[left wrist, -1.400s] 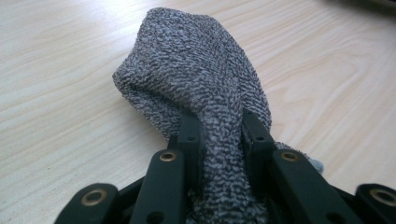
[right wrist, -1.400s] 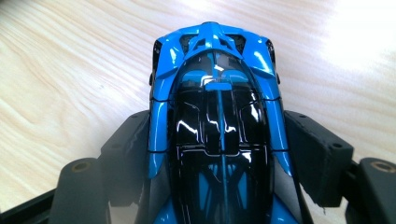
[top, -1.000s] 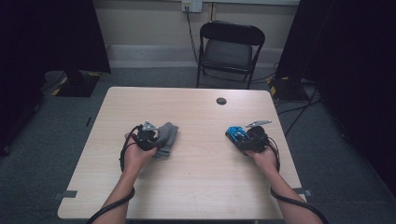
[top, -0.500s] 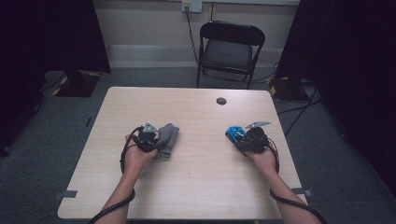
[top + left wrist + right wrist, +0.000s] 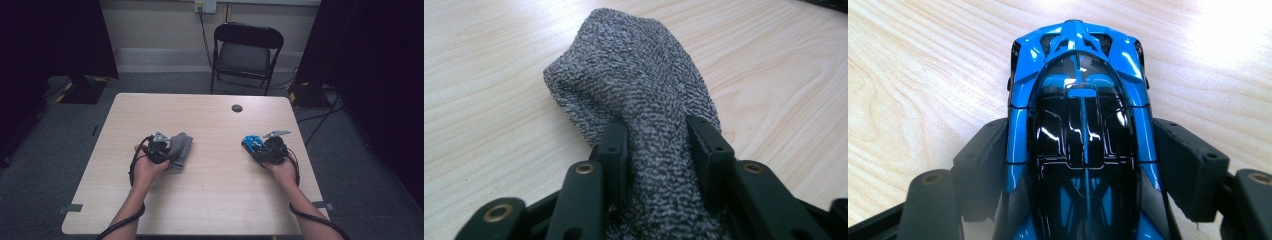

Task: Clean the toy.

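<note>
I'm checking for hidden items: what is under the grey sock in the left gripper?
Bare wooden table shows around the grey sock, pinched in the left gripper. Whatever lies directly beneath its folds is covered and cannot be seen.

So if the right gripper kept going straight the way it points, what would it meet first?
Nothing on the table, apparently: beyond the blue toy car clamped in the right gripper, only bare table lies ahead. Depth is uncertain.

Little has shifted across the second. The left gripper (image 5: 167,150), clamped on the grey cloth (image 5: 180,146), appears to have edged slightly toward the black disc (image 5: 237,108) on the table (image 5: 210,200) — though at this distance the drift is hard to confirm. The cloth went with it.
</note>
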{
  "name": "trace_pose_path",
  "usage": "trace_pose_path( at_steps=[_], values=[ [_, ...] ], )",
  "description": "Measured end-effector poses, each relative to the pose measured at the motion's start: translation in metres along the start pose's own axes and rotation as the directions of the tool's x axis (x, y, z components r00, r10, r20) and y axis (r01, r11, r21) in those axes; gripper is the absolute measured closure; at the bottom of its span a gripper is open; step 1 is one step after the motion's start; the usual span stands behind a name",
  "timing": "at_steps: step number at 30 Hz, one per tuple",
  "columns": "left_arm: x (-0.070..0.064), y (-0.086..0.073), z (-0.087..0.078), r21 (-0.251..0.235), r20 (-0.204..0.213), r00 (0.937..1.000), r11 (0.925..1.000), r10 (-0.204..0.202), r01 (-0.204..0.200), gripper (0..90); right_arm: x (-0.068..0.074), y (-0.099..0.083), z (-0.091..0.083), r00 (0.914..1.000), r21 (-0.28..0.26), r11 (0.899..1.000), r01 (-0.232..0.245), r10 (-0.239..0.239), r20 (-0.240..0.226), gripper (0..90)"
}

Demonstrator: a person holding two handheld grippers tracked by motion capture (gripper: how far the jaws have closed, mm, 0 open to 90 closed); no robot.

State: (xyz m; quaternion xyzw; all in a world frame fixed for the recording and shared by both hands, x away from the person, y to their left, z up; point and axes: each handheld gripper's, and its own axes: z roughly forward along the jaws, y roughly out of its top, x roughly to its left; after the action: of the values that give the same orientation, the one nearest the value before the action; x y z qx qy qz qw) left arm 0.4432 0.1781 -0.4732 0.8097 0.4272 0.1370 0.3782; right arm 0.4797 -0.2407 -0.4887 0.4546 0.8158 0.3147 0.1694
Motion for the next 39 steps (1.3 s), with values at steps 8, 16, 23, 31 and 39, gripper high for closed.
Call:
trace_pose_path(
  at_steps=[8, 16, 23, 31, 39],
  values=[
    [-0.001, 0.001, 0.0, -0.018, -0.028, 0.9996, 0.9998, -0.005, 0.004, 46.1, -0.003, 0.003, -0.003, 0.9998, -0.02, 1.0, -0.022, 0.022, -0.001, 21.0],
    [-0.002, 0.004, -0.002, -0.041, -0.046, 0.999, 0.9991, -0.001, -0.001, 30.2, -0.006, 0.007, -0.011, 0.9993, -0.041, 0.999, -0.036, 0.035, -0.012, 18.1],
    [-0.003, 0.008, -0.006, -0.031, -0.042, 0.9991, 0.9995, -0.007, 0.006, 27.6, -0.004, 0.008, -0.015, 0.9989, -0.053, 0.998, -0.024, 0.022, -0.04, 15.8],
    [-0.005, 0.011, -0.012, -0.044, -0.052, 0.9986, 0.999, 0.006, -0.008, 27.3, 0.004, 0.016, -0.021, 0.9982, -0.064, 0.998, -0.009, 0.005, -0.059, 14.7],
    [-0.006, 0.014, -0.018, -0.053, -0.046, 0.9989, 0.9985, 0.013, -0.015, 27.2, 0.016, 0.025, -0.022, 0.9977, -0.072, 0.997, 0.003, -0.007, -0.067, 14.5]
  ],
)
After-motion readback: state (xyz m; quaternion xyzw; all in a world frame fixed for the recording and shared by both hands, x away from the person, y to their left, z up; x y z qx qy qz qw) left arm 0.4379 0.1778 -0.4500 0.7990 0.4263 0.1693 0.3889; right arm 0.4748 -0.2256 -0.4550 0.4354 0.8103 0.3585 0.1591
